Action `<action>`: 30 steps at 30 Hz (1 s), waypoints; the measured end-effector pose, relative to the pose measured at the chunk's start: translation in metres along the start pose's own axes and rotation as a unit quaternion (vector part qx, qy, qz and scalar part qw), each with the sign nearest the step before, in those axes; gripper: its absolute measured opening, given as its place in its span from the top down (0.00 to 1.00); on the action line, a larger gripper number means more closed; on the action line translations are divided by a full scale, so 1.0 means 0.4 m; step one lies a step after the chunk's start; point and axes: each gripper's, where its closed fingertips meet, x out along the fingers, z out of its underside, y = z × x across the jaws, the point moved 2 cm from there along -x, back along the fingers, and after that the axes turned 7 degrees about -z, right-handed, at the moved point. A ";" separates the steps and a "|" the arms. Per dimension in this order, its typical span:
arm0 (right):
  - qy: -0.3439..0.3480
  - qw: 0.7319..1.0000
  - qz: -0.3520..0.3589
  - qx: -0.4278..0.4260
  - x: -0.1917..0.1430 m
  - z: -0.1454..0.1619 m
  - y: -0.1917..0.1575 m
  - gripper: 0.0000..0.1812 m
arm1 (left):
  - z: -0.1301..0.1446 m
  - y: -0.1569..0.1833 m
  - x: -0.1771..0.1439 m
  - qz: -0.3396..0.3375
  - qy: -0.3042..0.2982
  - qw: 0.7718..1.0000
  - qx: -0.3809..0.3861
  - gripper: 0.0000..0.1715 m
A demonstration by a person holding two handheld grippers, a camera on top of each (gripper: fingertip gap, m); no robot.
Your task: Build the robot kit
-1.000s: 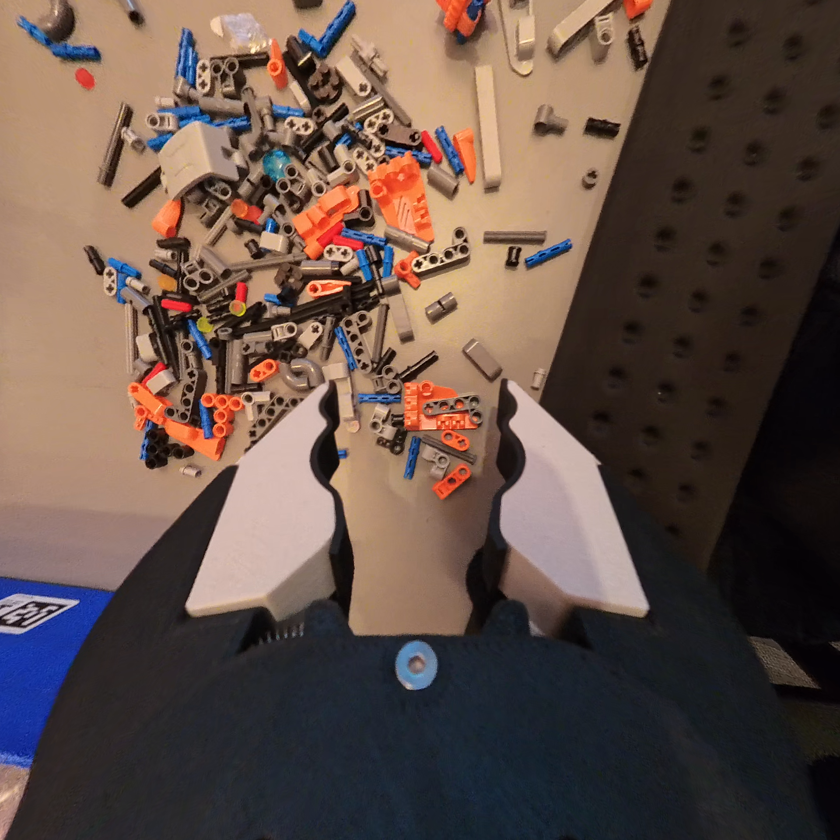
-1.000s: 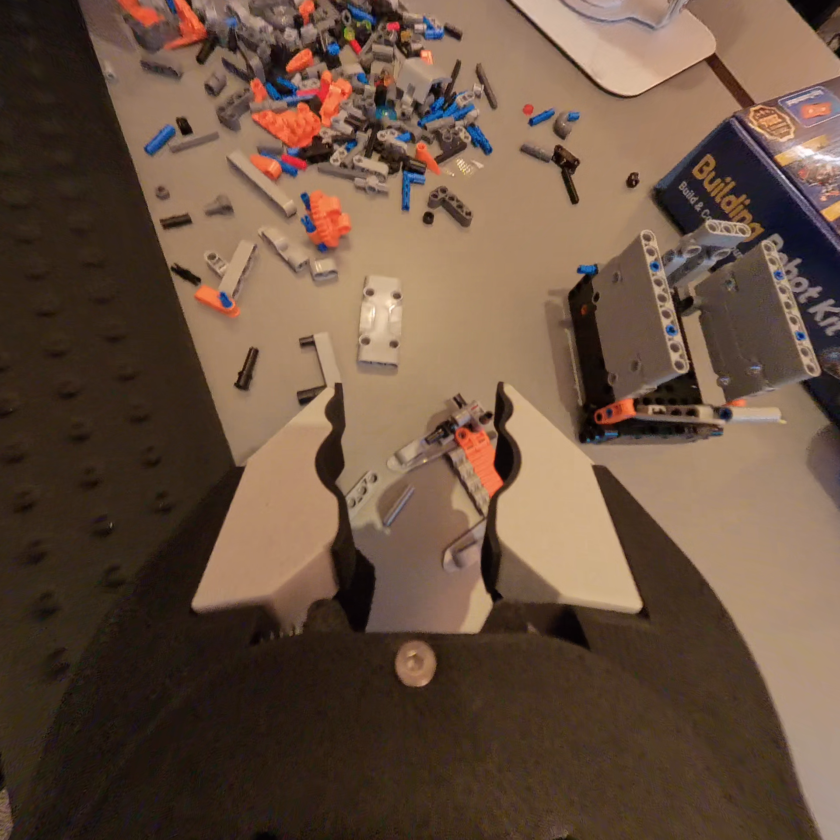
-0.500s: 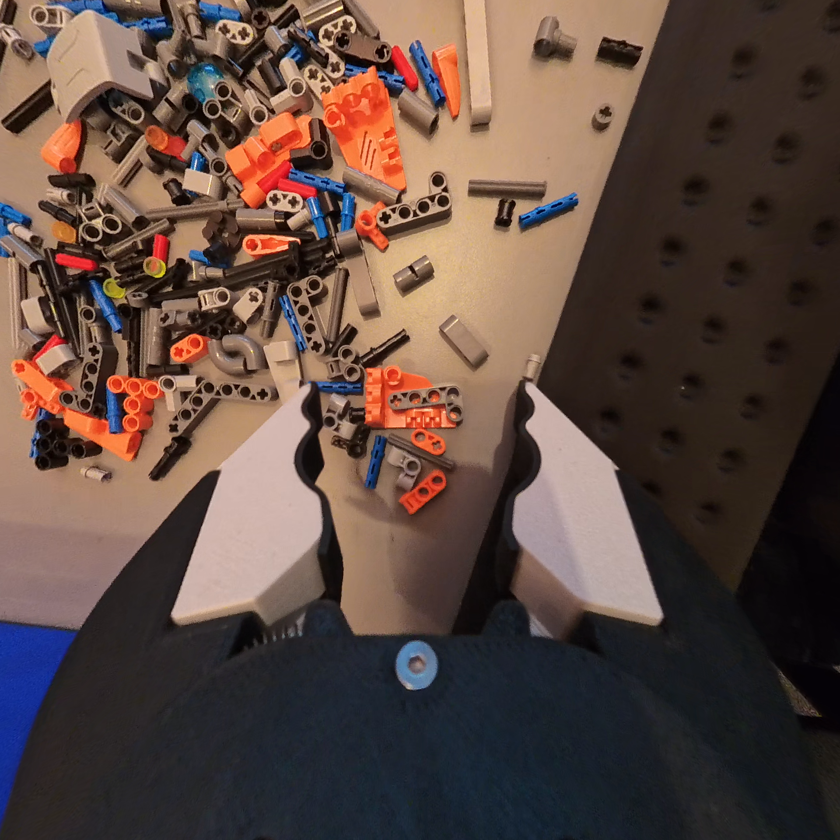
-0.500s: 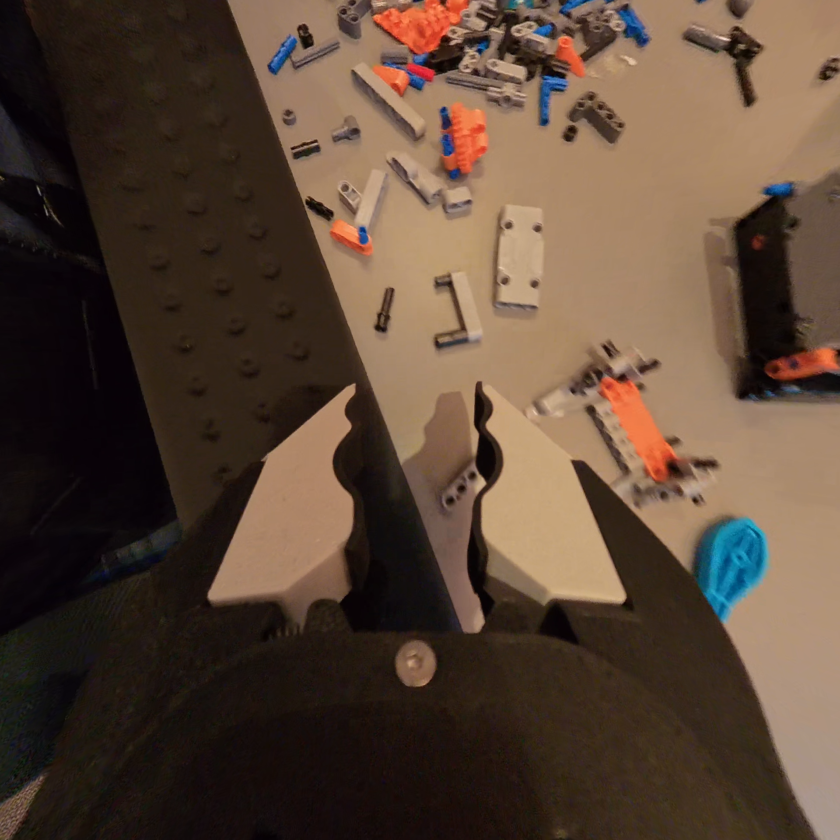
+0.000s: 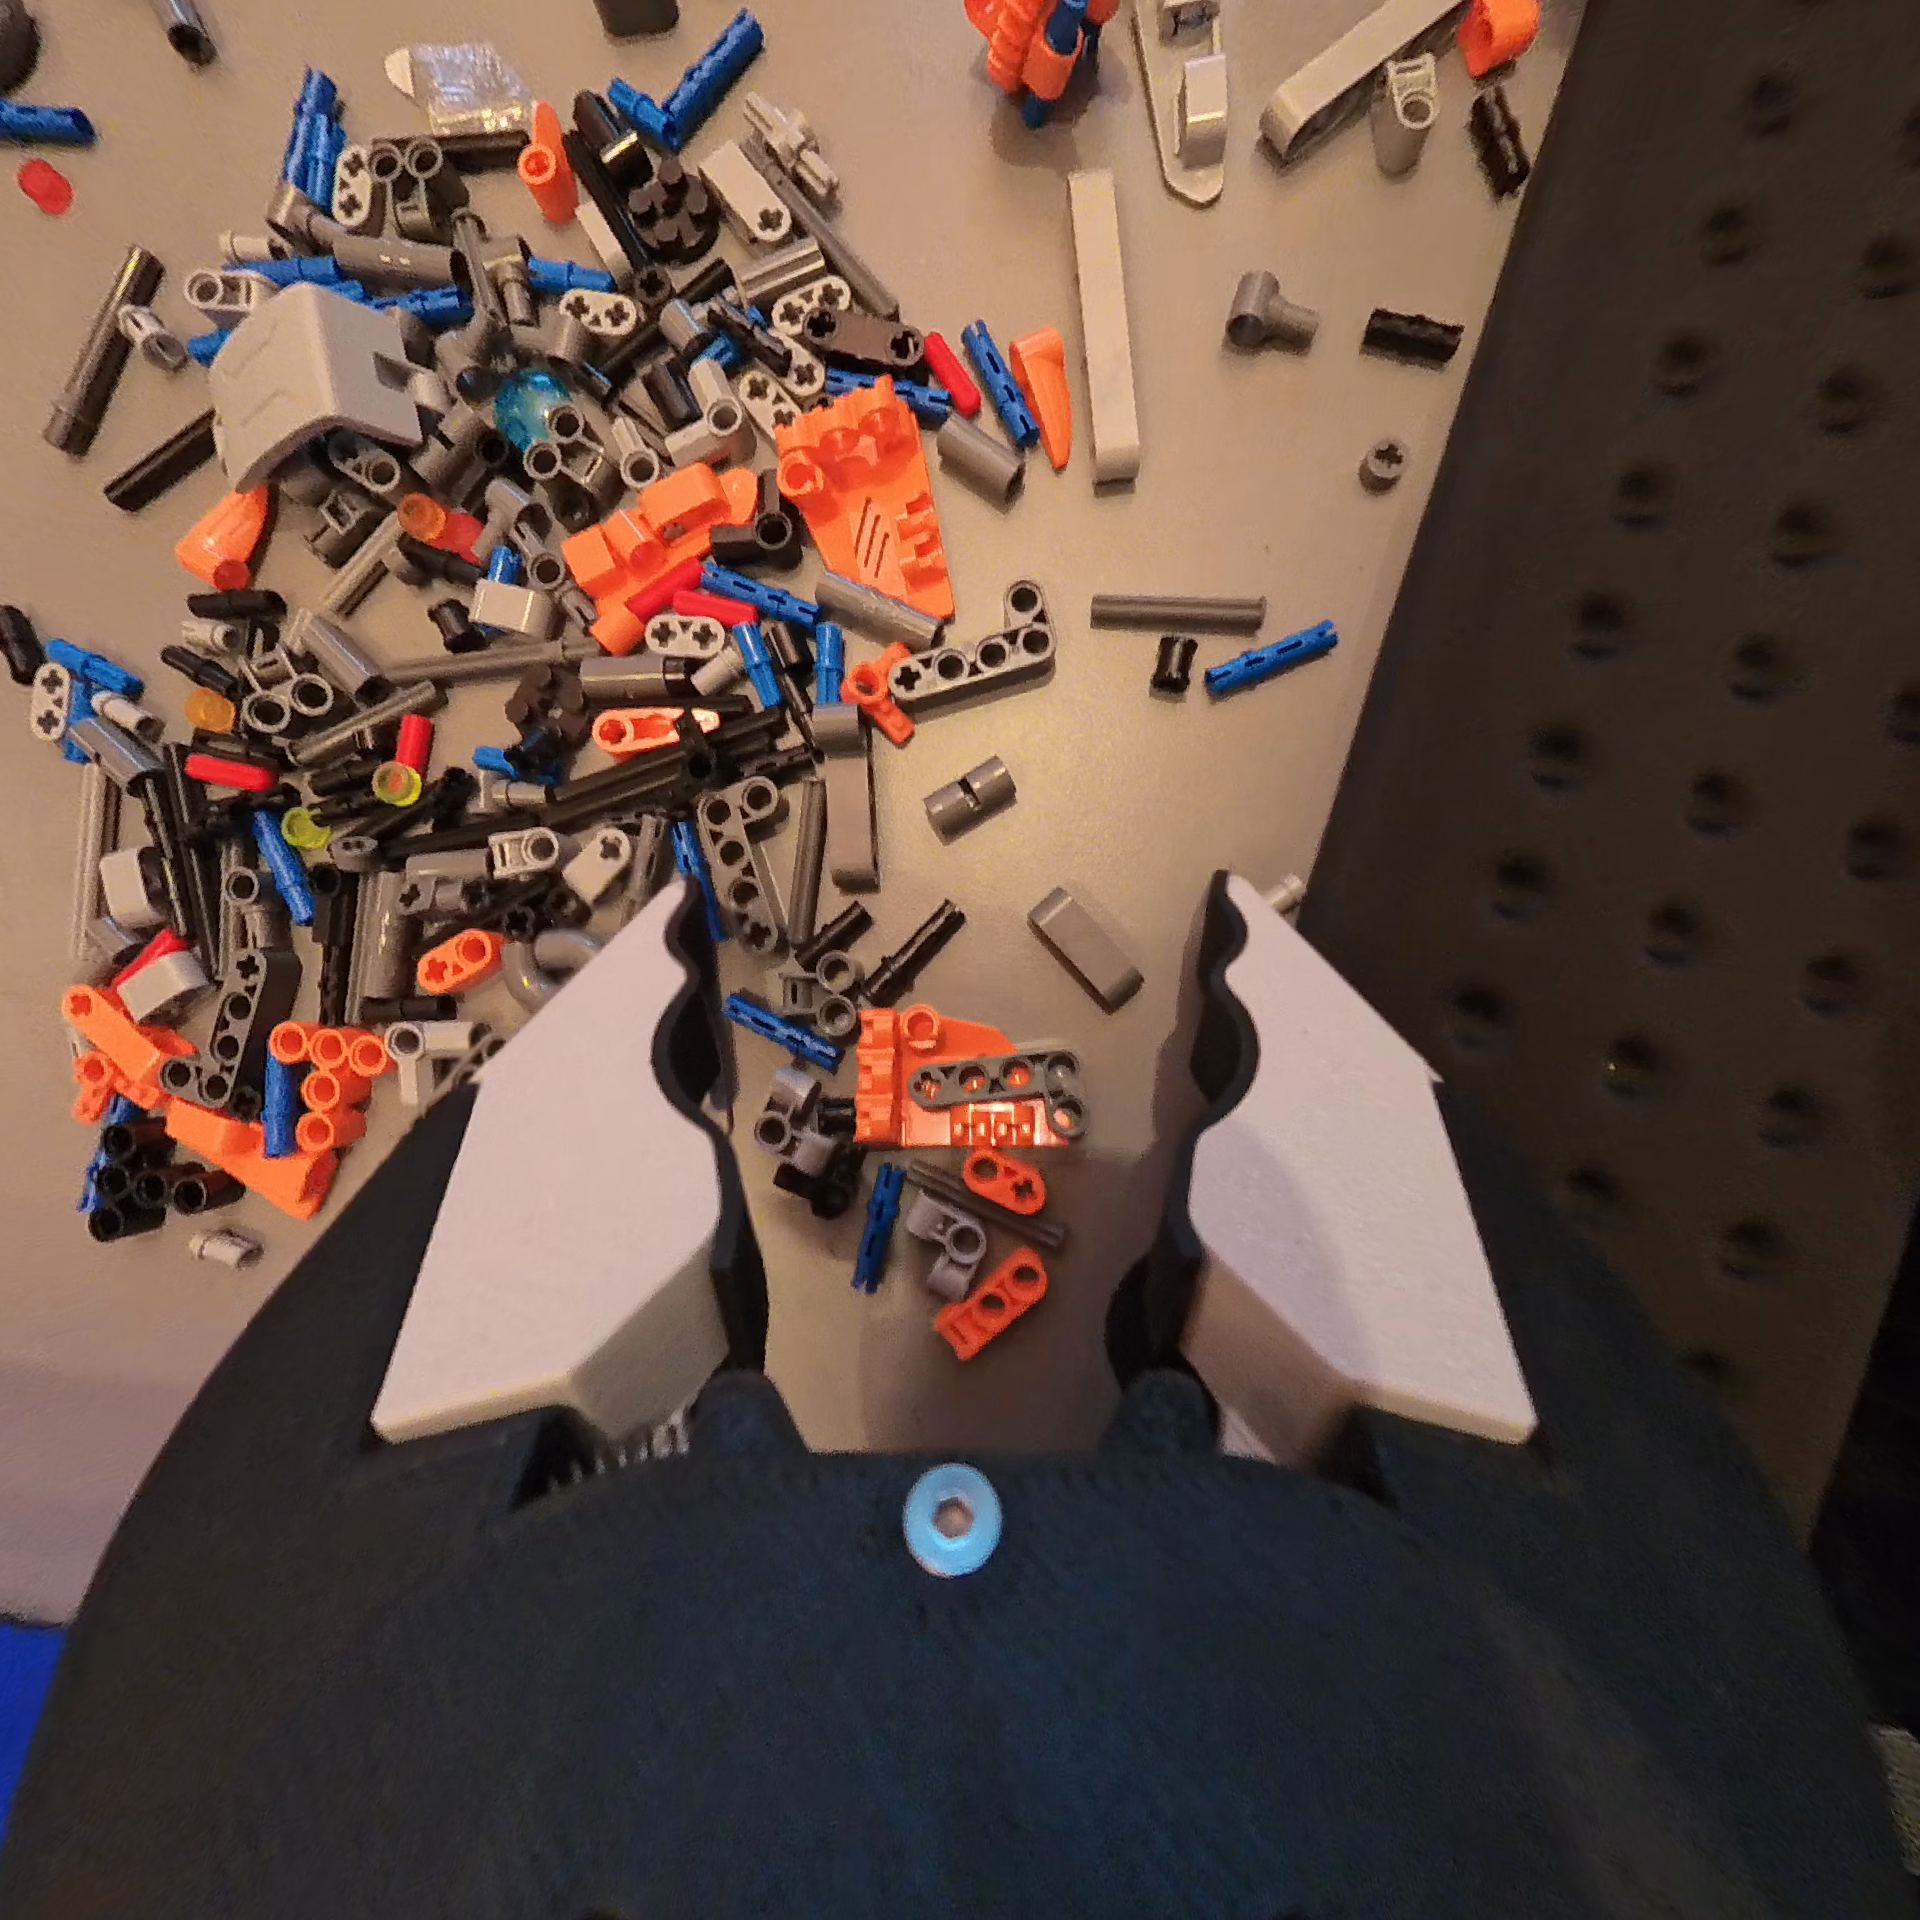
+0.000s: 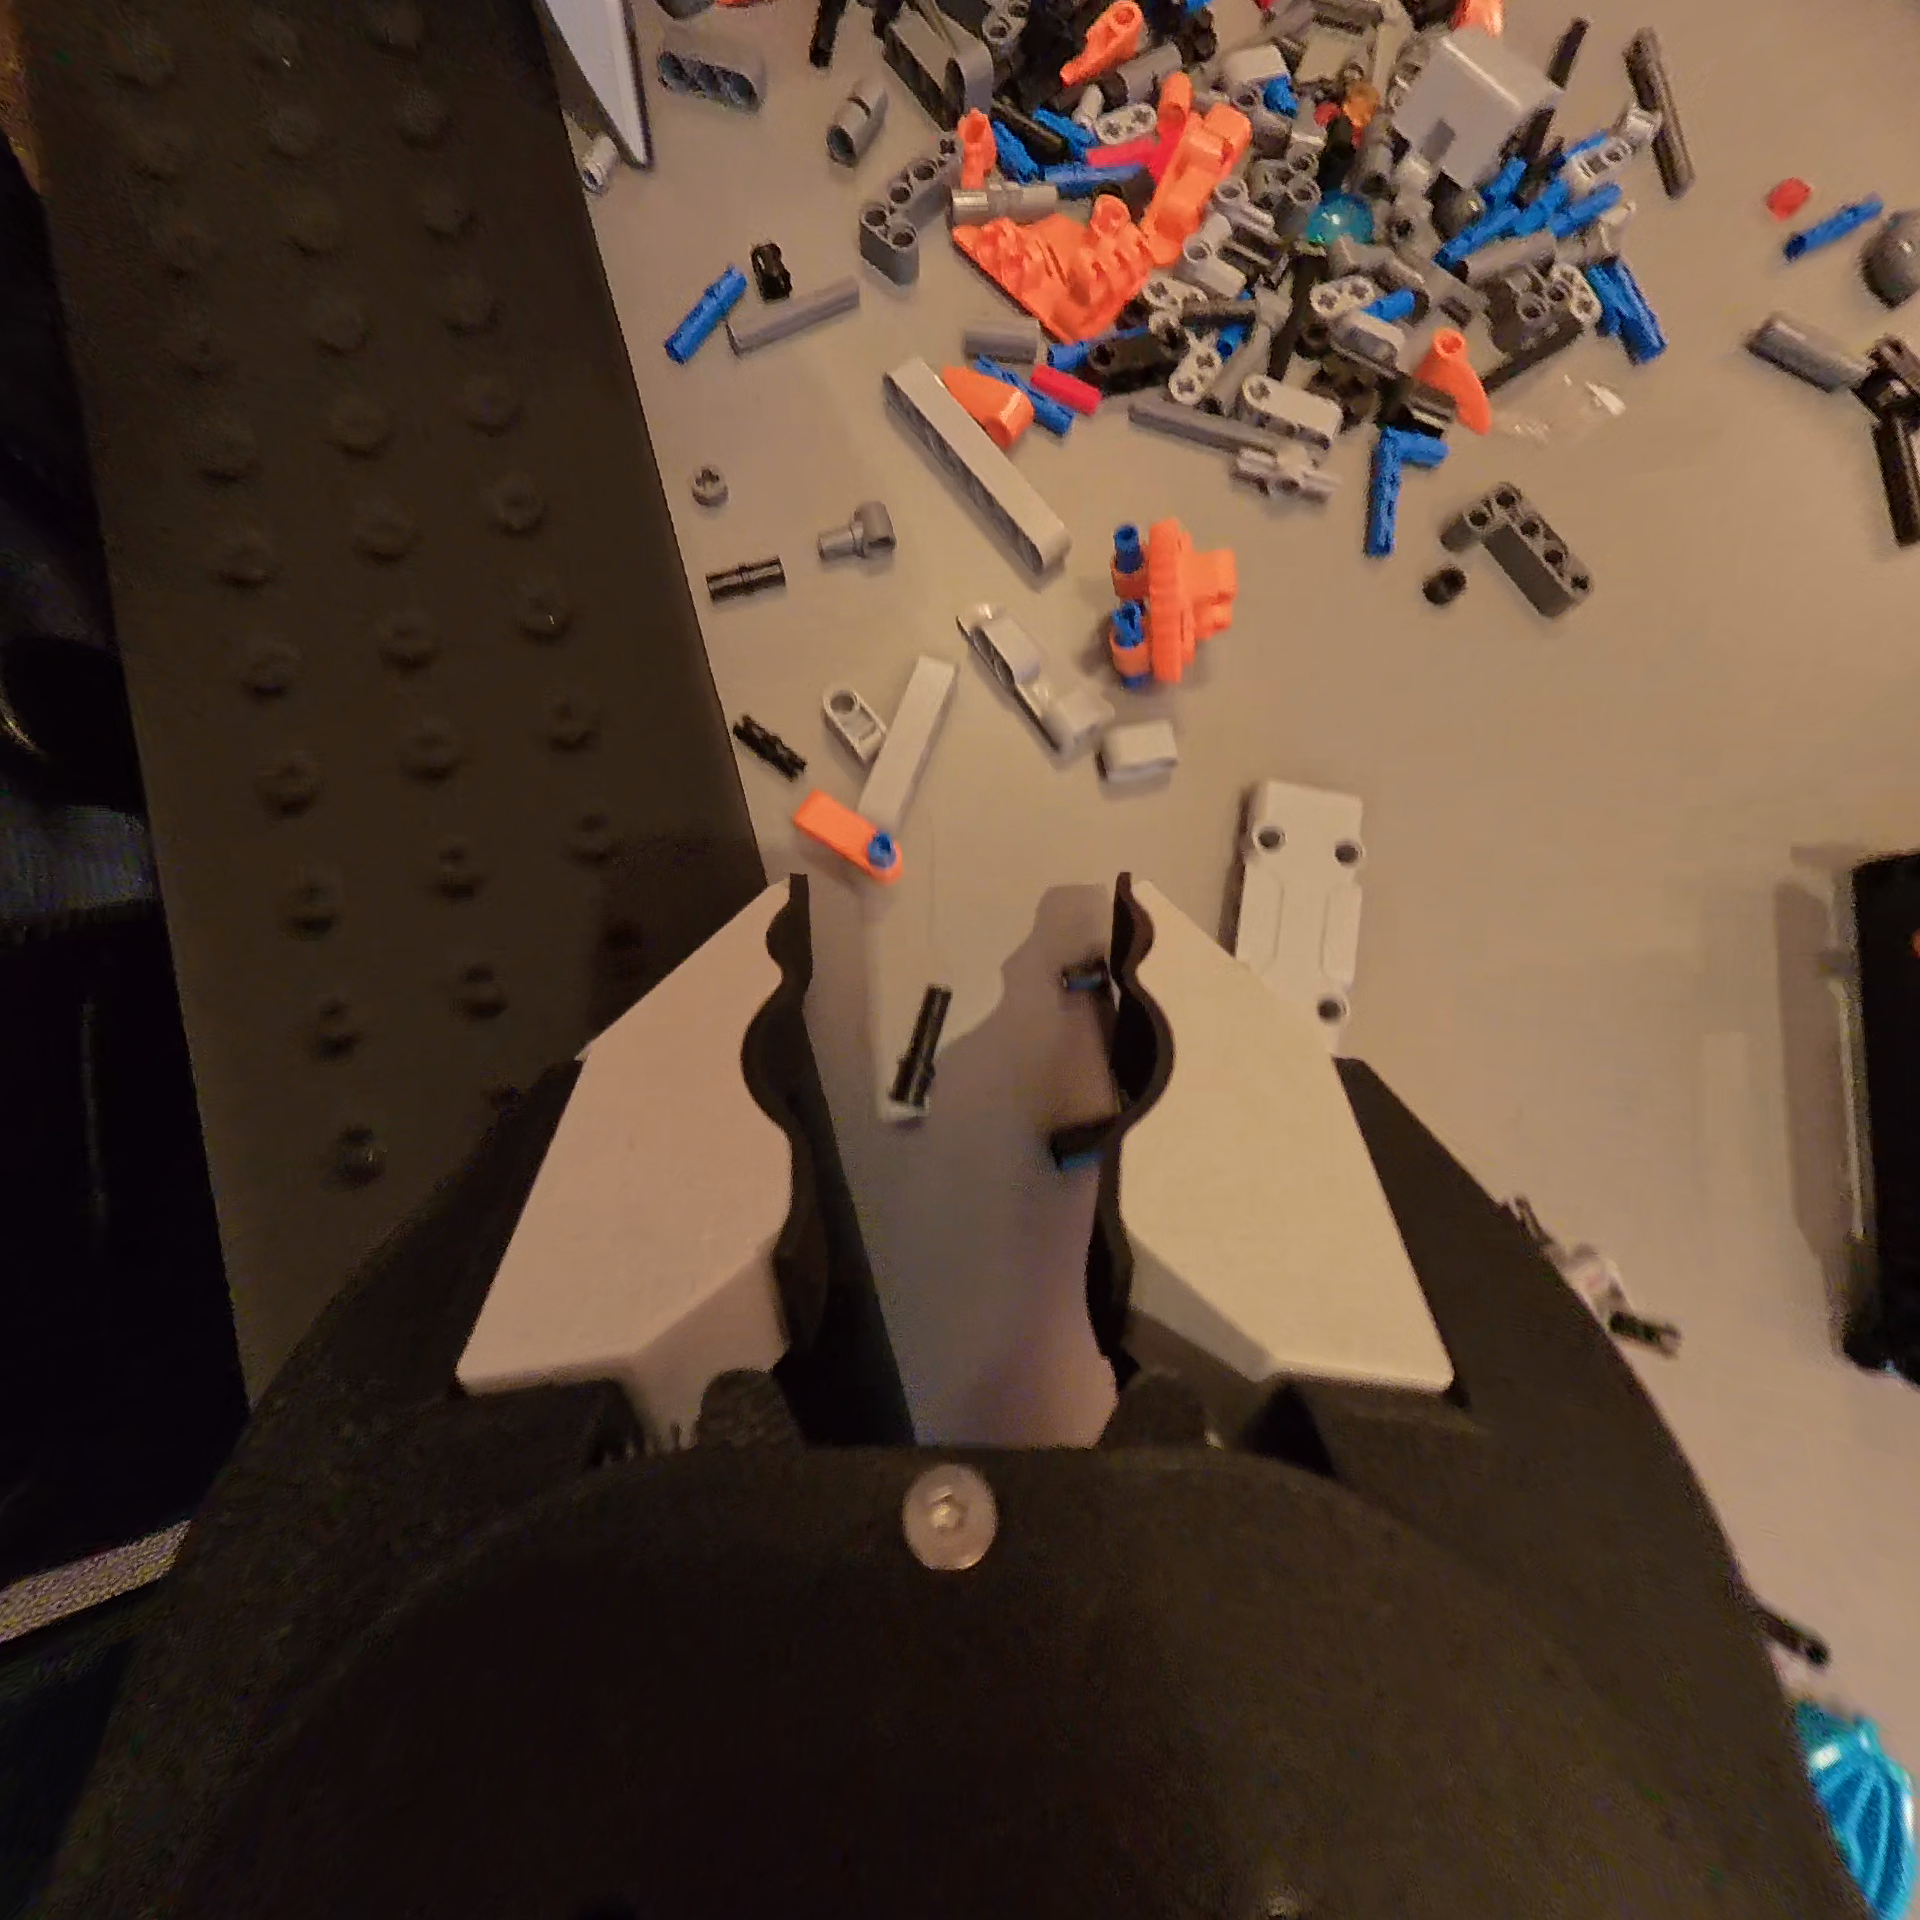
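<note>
Left gripper (image 5: 945,914) hangs empty, jaws wide apart, over an orange plate (image 5: 935,1081) among loose bricks; right gripper (image 6: 956,894), jaws also apart, straddles a black pin (image 6: 920,1044) on the table (image 6: 1455,748).

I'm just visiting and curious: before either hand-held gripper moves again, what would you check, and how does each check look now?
1. Left hand-held gripper open and empty: ok.
2. Right hand-held gripper open and empty: ok.
3. Small pieces lie between the left fingers, such as the orange plate: ok.
4. Black pin lies loose between the right fingers: ok.
5. Right gripper clear of the black studded mat: cannot tell.
</note>
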 end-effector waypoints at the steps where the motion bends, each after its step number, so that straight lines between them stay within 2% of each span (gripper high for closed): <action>1: 0.000 1.000 -0.004 -0.004 0.009 -0.010 0.000 0.68 | -0.006 0.000 0.004 -0.001 0.003 1.000 0.002 0.47; 8: -0.019 1.000 -0.006 -0.016 0.068 -0.051 0.021 0.65 | -0.056 0.001 0.036 0.006 0.014 1.000 0.016 0.49; 12: -0.016 1.000 -0.008 -0.016 0.094 -0.080 0.031 0.67 | -0.079 -0.001 0.053 0.009 0.016 1.000 0.018 0.49; 18: -0.024 0.998 0.047 -0.027 0.105 -0.115 0.069 0.63 | -0.116 -0.019 0.078 -0.009 0.023 1.000 0.012 0.52; 20: -0.005 0.997 0.064 -0.032 0.068 -0.117 0.071 0.64 | -0.121 -0.022 0.078 -0.019 0.028 0.999 0.018 0.52; 23: 0.049 0.993 0.104 -0.006 -0.041 -0.095 0.096 0.69 | -0.132 -0.008 0.065 0.006 0.054 0.998 0.011 0.53; 27: 0.054 0.981 0.171 0.071 -0.202 0.031 0.174 0.70 | -0.150 -0.011 0.046 0.017 0.082 0.996 -0.001 0.55; 30: 0.026 0.973 0.192 0.126 -0.273 0.134 0.223 0.70 | -0.160 -0.009 0.046 0.016 0.083 0.996 0.004 0.56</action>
